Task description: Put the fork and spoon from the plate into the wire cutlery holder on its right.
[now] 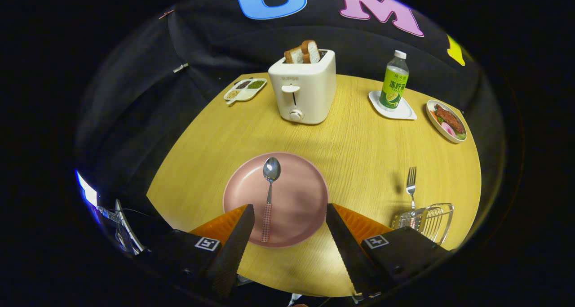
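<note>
Task standing roughly half done, judging by the layout: fork (411,186) already standing upright in the holder (426,221), tines up, handle down among the wires. Spoon (268,199) remaining, lying on the plate (305,194), bowl pointing away toward the toaster (303,91), patterned handle pointing back toward the near rim. Hand-held gripper (287,226) hovering above the near edge of the plate, fingers spread wide and gripping nothing, spoon handle lying between them, nearer the left finger. Holder sitting on the counter (359,149) just right of the plate, beyond the right finger. Well beyond the plate: toaster with two bread slices, divided tray (245,89) to its left, bottle (394,82) on a white coaster (406,113), food dish (446,120) at the far right. Nothing lying between plate and holder; only the standing fork crowding the holder, likely calling for care when lowering the spoon in.
</note>
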`<move>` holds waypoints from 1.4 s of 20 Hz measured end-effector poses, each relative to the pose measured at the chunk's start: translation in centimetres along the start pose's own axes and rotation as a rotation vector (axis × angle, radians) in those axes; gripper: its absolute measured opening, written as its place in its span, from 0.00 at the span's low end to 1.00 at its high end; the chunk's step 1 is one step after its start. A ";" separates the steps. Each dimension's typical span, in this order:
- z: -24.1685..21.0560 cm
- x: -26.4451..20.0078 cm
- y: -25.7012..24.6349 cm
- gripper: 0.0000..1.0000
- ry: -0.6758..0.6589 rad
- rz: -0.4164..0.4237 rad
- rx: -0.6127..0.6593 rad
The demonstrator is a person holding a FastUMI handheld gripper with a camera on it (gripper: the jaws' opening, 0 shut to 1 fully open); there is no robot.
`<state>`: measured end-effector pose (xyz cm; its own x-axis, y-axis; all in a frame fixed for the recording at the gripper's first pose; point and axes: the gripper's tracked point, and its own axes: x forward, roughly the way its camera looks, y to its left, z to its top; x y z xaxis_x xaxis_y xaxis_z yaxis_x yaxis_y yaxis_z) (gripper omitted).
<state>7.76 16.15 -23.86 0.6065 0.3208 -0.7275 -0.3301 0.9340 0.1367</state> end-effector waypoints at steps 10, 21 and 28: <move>-4.8 6.3 1.9 1.00 0.145 -0.048 -0.066; -5.9 7.6 2.1 0.50 0.199 -0.087 -0.149; -5.9 7.7 2.1 0.13 0.237 -0.063 -0.164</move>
<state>7.45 19.68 -33.18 0.4503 0.1989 -0.8705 -0.4214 0.9068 -0.0108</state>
